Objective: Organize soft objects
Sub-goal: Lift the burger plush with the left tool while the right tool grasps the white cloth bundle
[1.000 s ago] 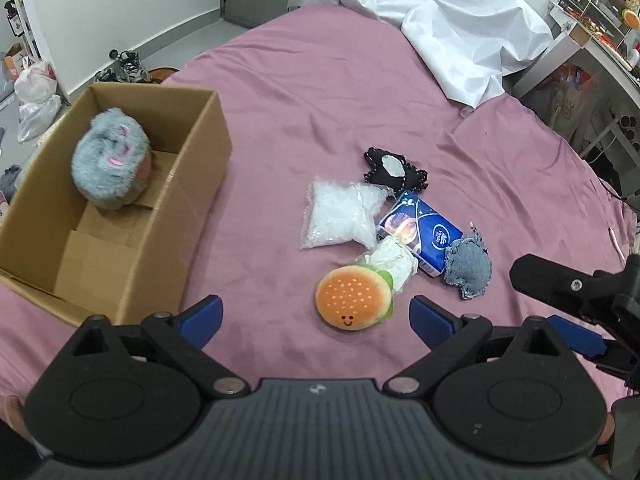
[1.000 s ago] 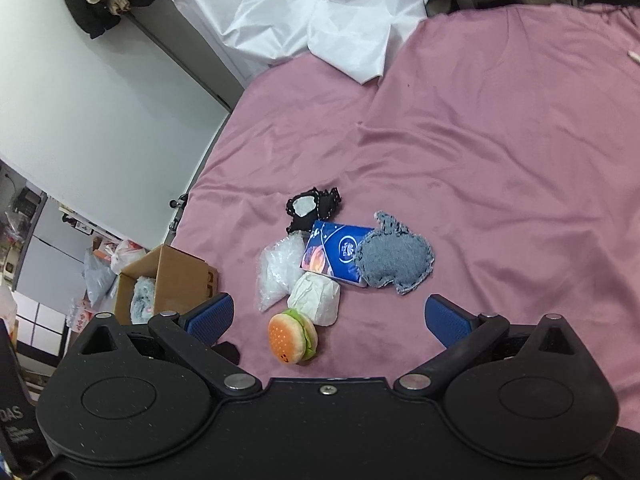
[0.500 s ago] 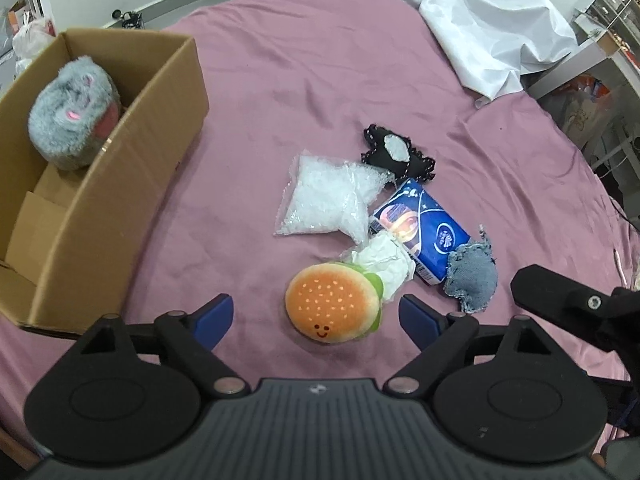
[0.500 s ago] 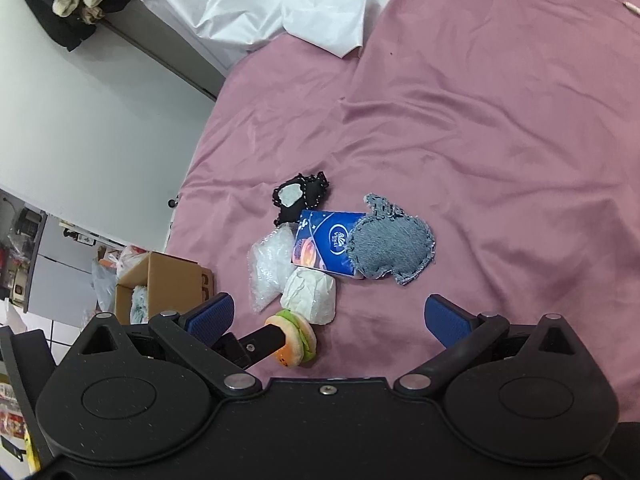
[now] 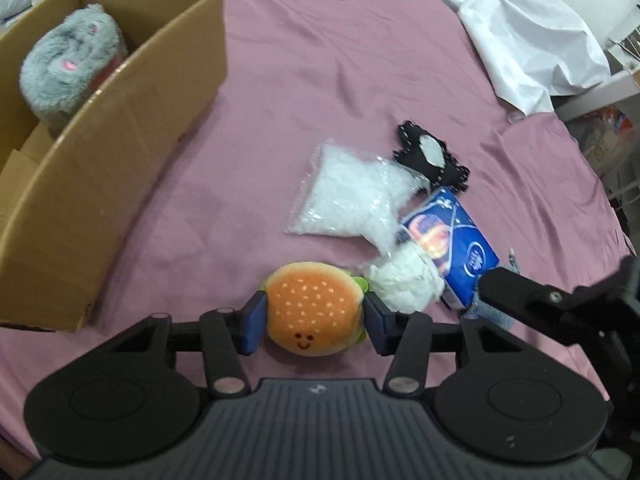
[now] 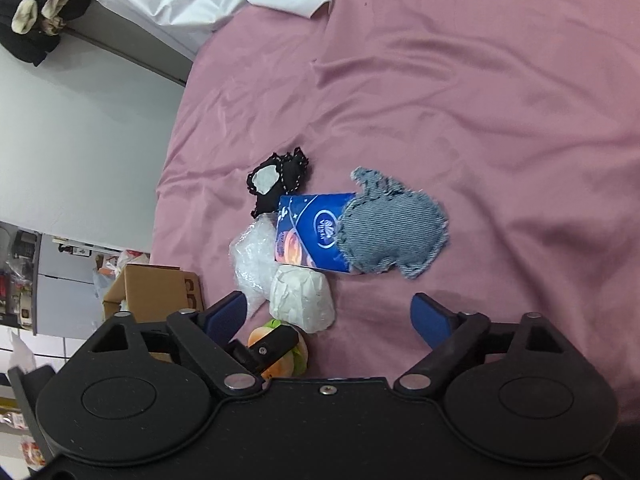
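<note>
My left gripper point(image 5: 312, 320) is shut on a plush hamburger point(image 5: 314, 314) that rests on the pink bedsheet point(image 5: 320, 80); both blue pads press its sides. It also shows partly in the right wrist view point(image 6: 280, 354). Beside it lie a white wad point(image 5: 406, 284), a clear bag of white filling point(image 5: 352, 196), a blue tissue pack point(image 5: 452, 248) and a black pouch point(image 5: 428, 156). A cardboard box point(image 5: 120, 152) at left holds a grey furry plush point(image 5: 68, 68). My right gripper point(image 6: 332, 316) is open and empty, just short of the white wad point(image 6: 302, 298) and a denim rabbit-shaped cushion point(image 6: 392, 224).
A white sheet point(image 5: 520, 20) is bunched at the far right of the bed. The bed's edge and a wall with floor clutter point(image 6: 80, 140) lie to the left in the right wrist view. The right gripper's arm point(image 5: 552, 308) crosses the left wrist view at right.
My left gripper moved forward and down onto the hamburger and closed on it. My right gripper moved closer to the pile and stayed open.
</note>
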